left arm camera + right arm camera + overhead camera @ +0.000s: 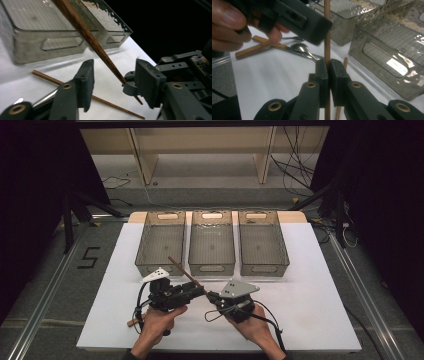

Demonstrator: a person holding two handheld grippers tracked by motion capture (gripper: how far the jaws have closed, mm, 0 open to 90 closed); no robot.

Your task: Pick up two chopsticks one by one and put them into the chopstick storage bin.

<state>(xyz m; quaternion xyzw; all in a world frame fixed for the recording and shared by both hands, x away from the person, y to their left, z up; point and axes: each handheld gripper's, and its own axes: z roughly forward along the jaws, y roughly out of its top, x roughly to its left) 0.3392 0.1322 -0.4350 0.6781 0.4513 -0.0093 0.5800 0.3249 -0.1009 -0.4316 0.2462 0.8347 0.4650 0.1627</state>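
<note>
A slim, round chopstick (182, 270) of dark brown, grained wood slants from the middle of the high view up toward the front wall of the centre bin. Its lower end is pinched in the right gripper (214, 297), whose two flat black jaws press together on the stick; in the right gripper view the chopstick (327, 30) rises straight up out of the closed pads and passes behind a blocky black part of the other gripper at the top of the frame.

The left gripper (199, 291) lies level, pointing toward the right gripper at the centre of the high view. In the left gripper view its jaws stand partly apart on either side of the chopstick (82, 27), which tapers down from the upper left of the frame to the right gripper's tips (130, 86) at centre right. The pads do not press on the wood.

A second chopstick (50, 79) of the same wood lies flat on the smooth white worktop (310, 285), running from the left of that frame to the bottom. In the right gripper view a shiny metal spoon (299, 47) with a rounded bowl lies at centre left, crossing a flat, paler wooden stick (254, 48).

Three rectangular, smoky translucent plastic bins (263, 268) with cut-out handles and a dimpled rim sit side by side across the upper middle of the high view.
</note>
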